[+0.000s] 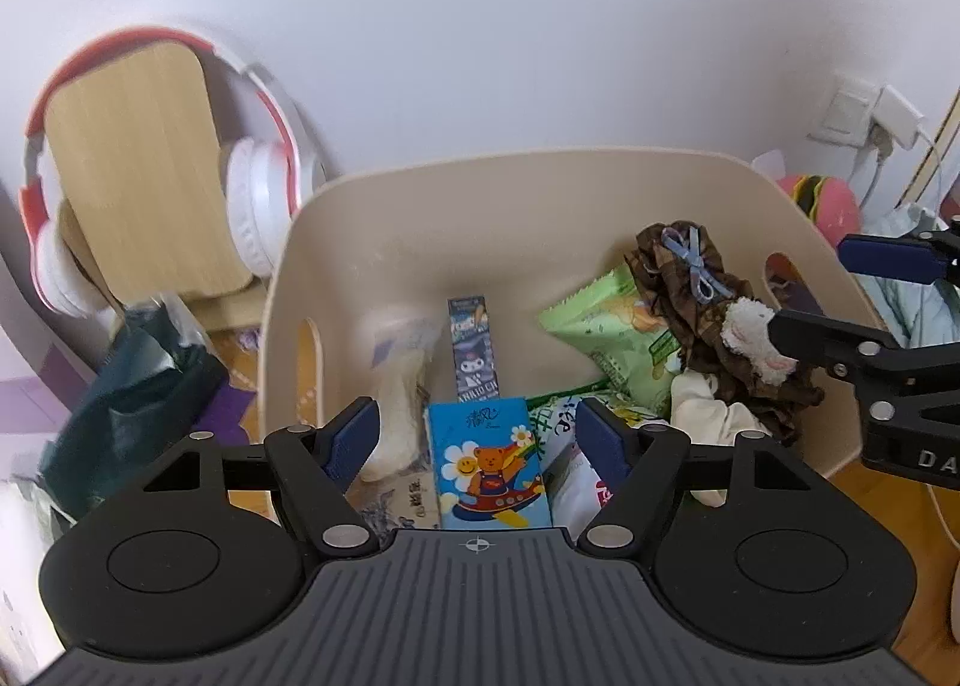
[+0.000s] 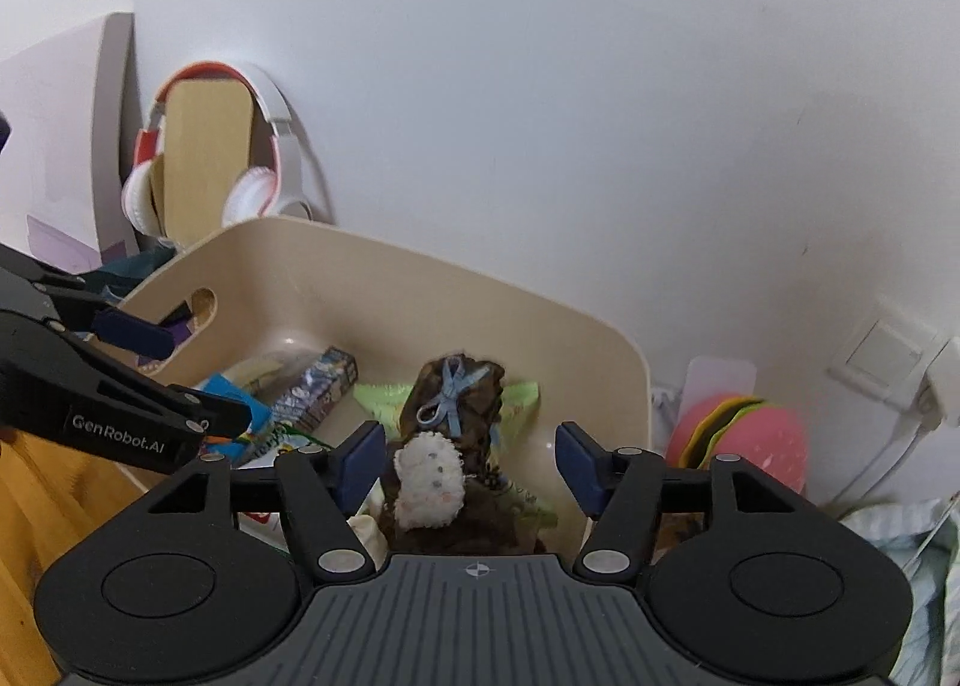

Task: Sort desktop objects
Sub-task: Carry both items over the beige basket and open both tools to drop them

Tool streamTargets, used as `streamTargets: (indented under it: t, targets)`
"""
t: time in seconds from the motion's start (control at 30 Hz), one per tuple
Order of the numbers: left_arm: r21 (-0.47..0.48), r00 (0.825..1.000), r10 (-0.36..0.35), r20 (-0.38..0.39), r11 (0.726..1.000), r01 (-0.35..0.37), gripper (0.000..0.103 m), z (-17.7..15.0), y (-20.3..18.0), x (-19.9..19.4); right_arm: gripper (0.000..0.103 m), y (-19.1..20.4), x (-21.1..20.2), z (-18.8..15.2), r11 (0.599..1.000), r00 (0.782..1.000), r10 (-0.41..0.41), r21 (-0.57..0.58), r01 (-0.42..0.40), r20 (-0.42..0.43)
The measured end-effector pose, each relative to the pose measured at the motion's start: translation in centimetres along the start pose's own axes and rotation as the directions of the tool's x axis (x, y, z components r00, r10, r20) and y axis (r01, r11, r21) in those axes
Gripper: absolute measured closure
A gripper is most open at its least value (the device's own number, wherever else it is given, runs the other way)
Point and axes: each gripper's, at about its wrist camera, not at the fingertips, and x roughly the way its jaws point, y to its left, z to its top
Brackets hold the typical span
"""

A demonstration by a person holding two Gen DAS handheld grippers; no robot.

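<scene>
Left of the beige storage bin (image 1: 420, 206), red-and-white headphones (image 1: 258, 206) hang on a wooden stand, parked out of the way. Over the bin the left gripper (image 1: 480, 434) gapes above a blue bear-print tissue pack (image 1: 489, 461). A box inside reads roughly "ANRIO CH" (blurred). The right gripper (image 2: 468, 461), marked "GenRobot.AI", stands spread around the plush sheep toy (image 2: 429, 479), already binned.
</scene>
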Motion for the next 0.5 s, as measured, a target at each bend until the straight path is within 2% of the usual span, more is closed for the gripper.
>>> streamTargets:
  t: [0.1,0.17,0.33,0.4,0.5]
  targets:
    - [0.016,0.998,0.008,0.061,1.0,-0.009,0.028,-0.6,-0.1,-1.8,0.028,0.1,-2.2,-0.7,1.0,0.998,-0.01,0.027,0.008,0.07]
    - [0.032,0.995,-0.012,0.104,0.999,0.008,0.028,-1.3,-0.1,-3.2,0.027,0.3,-3.5,-1.4,0.999,0.993,-0.003,0.048,-0.002,0.114]
    - [0.081,0.972,0.014,0.233,0.996,-0.034,0.027,-4.0,-0.8,-6.7,0.026,1.2,-6.9,-4.2,0.998,0.981,0.04,0.038,-0.048,0.189]
    - [0.087,0.964,0.017,0.264,0.995,-0.042,0.025,-5.2,-1.0,-7.8,0.024,1.8,-7.9,-5.5,0.997,0.979,0.066,0.017,-0.07,0.191]
    - [0.084,0.966,0.014,0.258,0.996,-0.037,0.025,-6.5,-1.0,-8.8,0.019,2.7,-8.1,-7.3,0.996,0.985,0.091,-0.004,-0.092,0.148]
